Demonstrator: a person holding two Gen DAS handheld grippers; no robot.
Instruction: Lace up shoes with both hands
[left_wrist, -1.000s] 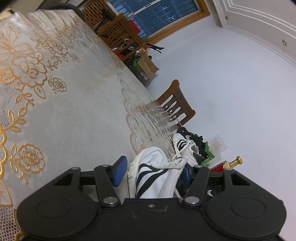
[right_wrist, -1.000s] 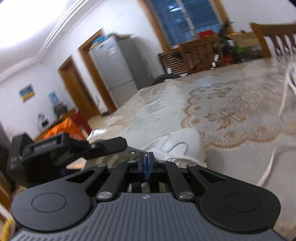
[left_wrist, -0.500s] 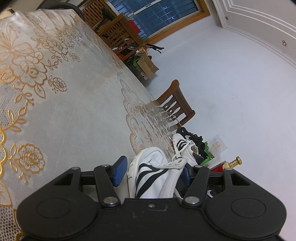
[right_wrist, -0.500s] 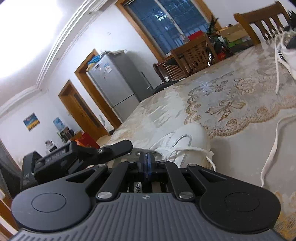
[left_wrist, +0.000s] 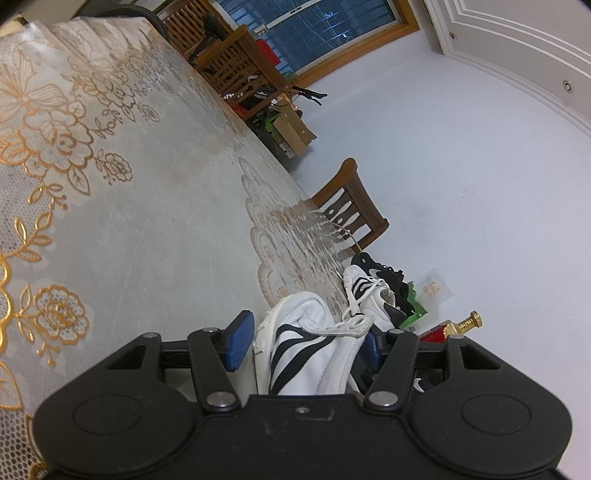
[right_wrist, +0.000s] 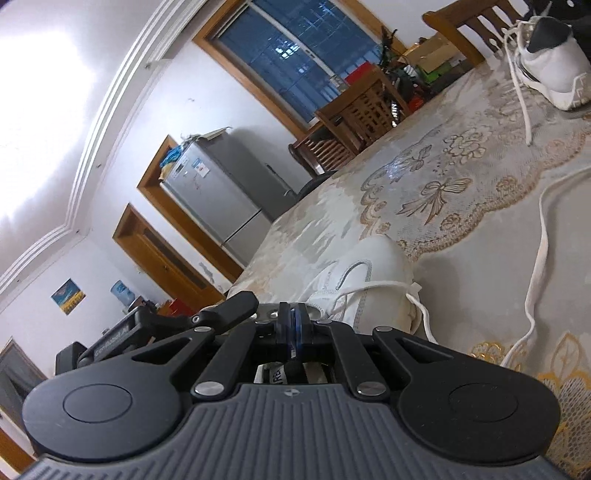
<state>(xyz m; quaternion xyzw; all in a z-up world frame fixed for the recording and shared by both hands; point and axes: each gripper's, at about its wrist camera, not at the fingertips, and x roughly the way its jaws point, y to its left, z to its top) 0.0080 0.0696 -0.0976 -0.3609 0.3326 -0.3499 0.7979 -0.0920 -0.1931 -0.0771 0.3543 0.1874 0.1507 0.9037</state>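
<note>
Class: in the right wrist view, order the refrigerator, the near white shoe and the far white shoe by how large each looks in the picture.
1. Near white shoe, though nearness inflates it.
2. Refrigerator, close to the near shoe.
3. Far white shoe, partly cut off.

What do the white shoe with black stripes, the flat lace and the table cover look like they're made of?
Shoe: smooth white leather or imitation leather, going by its soft sheen, stitched seams and black stripes.
Lace: flat woven fabric, probably cotton or polyester; it lies limp and matte.
Table cover: probably glossy plastic with a gold lace-like flower print; it reflects light.

Lace-clothed table bearing sneakers
</note>
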